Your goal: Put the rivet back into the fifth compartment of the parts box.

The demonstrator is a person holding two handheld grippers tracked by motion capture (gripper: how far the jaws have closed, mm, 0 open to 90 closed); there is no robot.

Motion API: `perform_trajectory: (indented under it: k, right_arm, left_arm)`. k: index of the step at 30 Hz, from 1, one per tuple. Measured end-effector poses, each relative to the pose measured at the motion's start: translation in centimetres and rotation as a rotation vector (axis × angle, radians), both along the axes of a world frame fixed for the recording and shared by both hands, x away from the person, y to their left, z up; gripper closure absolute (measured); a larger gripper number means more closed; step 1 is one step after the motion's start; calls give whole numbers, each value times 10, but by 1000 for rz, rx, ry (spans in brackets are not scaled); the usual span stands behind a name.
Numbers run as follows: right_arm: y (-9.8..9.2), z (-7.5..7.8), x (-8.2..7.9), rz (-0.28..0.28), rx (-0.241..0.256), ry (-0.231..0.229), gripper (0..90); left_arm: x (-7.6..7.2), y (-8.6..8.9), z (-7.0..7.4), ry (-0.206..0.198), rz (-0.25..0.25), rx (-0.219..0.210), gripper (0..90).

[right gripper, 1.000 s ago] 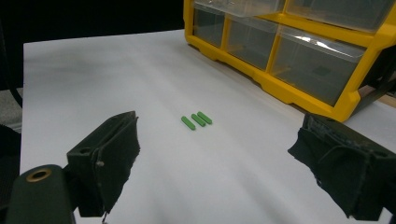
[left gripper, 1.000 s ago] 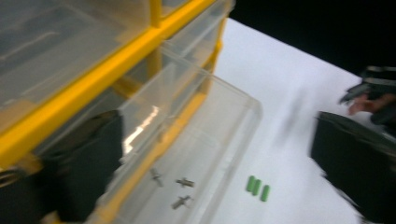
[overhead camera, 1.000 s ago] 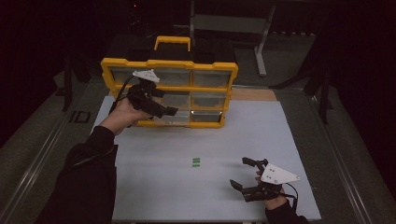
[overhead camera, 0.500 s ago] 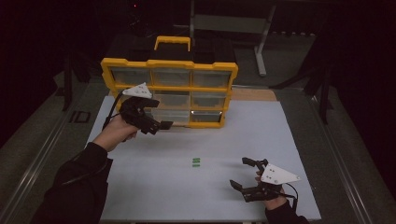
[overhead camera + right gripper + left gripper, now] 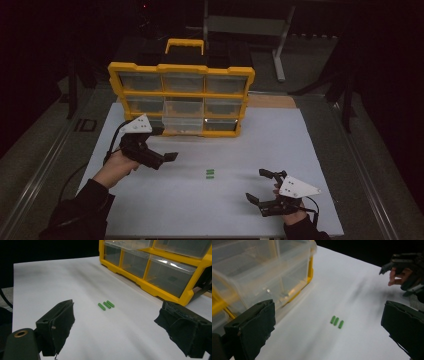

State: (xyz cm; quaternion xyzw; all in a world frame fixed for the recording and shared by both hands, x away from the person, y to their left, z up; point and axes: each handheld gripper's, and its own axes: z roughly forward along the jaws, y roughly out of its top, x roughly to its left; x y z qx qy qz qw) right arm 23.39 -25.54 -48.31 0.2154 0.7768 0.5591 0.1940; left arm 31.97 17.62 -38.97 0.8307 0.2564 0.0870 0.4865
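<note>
Three small green pieces lie side by side on the white tabletop, between the left tool and right tool, both jaws wide and empty. Behind stands the yellow organizer; what its clear drawers hold cannot be told.

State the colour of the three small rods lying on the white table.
Bright green; the three small rods show best in the right gripper view.

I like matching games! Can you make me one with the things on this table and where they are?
Things:
1. yellow plastic organizer box with clear drawers
2. three small green pegs
3. left gripper
4. right gripper

Places:
A. middle of the white table
B. near edge, open
C. far end of the table
D. just in front of the drawers, open

Pairs: 1-C, 2-A, 3-D, 4-B
</note>
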Motion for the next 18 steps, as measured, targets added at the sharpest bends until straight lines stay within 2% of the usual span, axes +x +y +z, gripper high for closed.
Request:
perform_trajectory:
  k: [4,9,16,18]
  right_arm:
    - [1,0,0,2,-4,0,123]
    - [1,0,0,3,-6,-1,123]
    - [2,0,0,5,-7,-4,123]
    - [2,-1,0,3,-6,-1,123]
  left_arm:
    - [-14,2,-15,-7,0,-5,0]
    - [-27,3,-37,2,5,-8,0]
    - [-42,6,-58,6,25,-34,0]
    - [-46,8,-63,9,32,-53,0]
